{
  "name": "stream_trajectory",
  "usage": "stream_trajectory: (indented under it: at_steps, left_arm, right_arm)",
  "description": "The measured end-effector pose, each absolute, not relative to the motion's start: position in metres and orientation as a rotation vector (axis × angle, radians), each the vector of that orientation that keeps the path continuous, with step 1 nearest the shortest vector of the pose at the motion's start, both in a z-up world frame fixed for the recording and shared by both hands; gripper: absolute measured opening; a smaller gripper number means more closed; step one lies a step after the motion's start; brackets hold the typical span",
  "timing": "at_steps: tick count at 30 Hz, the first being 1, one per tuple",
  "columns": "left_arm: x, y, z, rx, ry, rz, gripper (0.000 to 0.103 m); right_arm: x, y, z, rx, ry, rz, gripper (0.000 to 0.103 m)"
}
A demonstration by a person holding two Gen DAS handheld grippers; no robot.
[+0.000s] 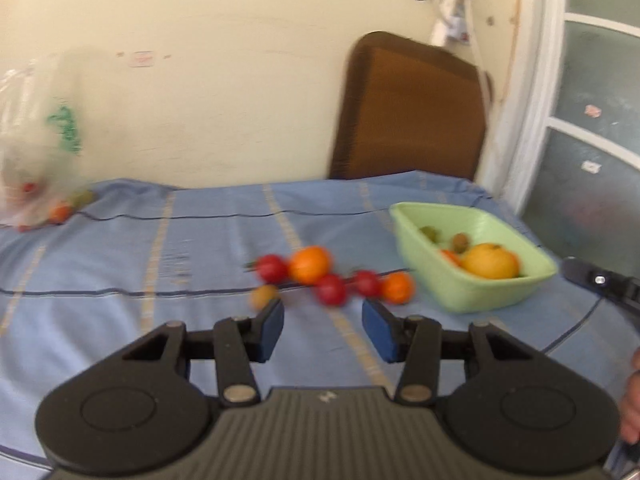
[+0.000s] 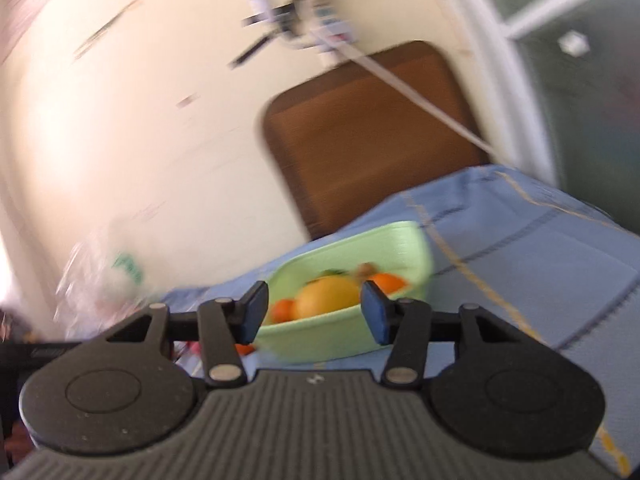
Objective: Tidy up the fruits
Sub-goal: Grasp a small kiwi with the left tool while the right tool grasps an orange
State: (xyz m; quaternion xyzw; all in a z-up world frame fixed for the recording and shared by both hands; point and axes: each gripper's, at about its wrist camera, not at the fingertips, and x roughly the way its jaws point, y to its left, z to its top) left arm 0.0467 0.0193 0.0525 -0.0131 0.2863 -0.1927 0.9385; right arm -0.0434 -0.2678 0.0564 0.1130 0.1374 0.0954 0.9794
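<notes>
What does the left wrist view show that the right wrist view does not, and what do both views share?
Only the left wrist view shows the row of loose fruit on the cloth: red fruits, two oranges and a small yellowish fruit, ahead of the open left gripper.

Only the right wrist view shows the open right gripper pointed at the bowl.

Both show the green bowl holding a large yellow fruit, the blue cloth, the plastic bag and the brown chair back.

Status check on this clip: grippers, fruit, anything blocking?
Left gripper open, empty. Right gripper open, empty. Loose fruit on cloth beside green tub. Nothing blocking.
</notes>
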Motion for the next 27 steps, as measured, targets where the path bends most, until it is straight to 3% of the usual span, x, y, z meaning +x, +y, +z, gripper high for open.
stream_trajectory:
  at_steps: [2, 7, 15, 19, 22, 27]
  left_arm:
    - [0.059, 0.034, 0.055, -0.022, 0.592, -0.358, 0.044]
    - [0.089, 0.036, 0.045, 0.013, 0.606, -0.385, 0.044]
    - [0.115, 0.013, 0.019, 0.052, 0.660, -0.425, 0.037]
    - [0.124, 0.012, 0.013, 0.047, 0.684, -0.423, 0.036]
    - [0.122, 0.009, 0.013, 0.068, 0.674, -0.428, 0.026]
    - [0.117, 0.011, 0.016, 0.064, 0.661, -0.431, 0.025]
  right_arm:
    - [-0.029, -0.242, 0.059, 0.147, 0.324, 0.260, 0.040]
    - [0.024, -0.187, 0.060, -0.079, 0.434, 0.354, 0.037]
    - [0.121, -0.155, 0.058, -0.082, 0.617, 0.461, 0.039]
    - [0.140, -0.147, 0.043, -0.080, 0.695, 0.495, 0.039]
    - [0.147, -0.138, 0.033, -0.112, 0.726, 0.483, 0.042]
    - [0.137, -0.142, 0.041, -0.071, 0.687, 0.475, 0.040]
